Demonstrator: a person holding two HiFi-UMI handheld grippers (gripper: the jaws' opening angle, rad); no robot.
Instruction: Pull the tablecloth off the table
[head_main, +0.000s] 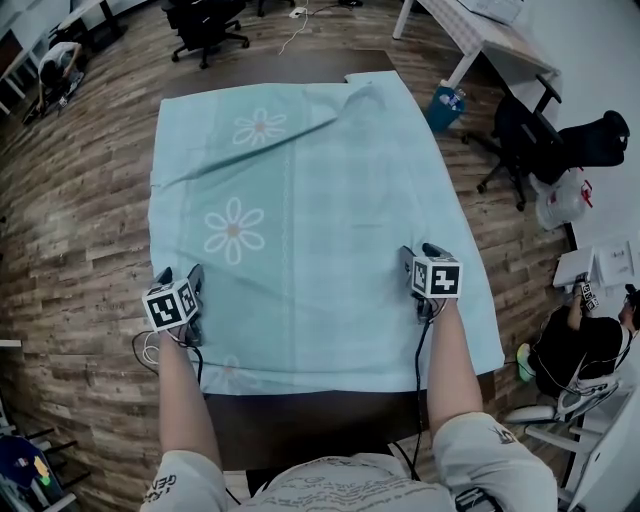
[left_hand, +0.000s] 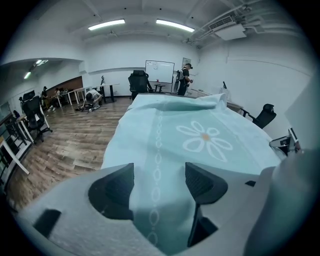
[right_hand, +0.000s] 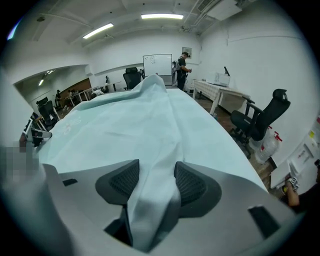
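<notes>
The tablecloth (head_main: 300, 200) is light blue-green with white daisies on it. It lies spread over the dark brown table (head_main: 300, 425) and hangs over the left and right sides. The far right corner is a bit rumpled. A bare strip of table shows at the near end, close to the person, and another at the far end.

The left gripper (head_main: 182, 274) sits on the near left part of the cloth. Its jaws are wide apart, and the cloth lies flat between them without being squeezed.

The right gripper (head_main: 420, 250) sits on the near right part. Its jaws are apart too. A raised fold of cloth stands up between them, but they are not pinching it tight.

A wooden floor (head_main: 80, 230) is all around the table, with black office chairs (head_main: 205, 25) farther away.
</notes>
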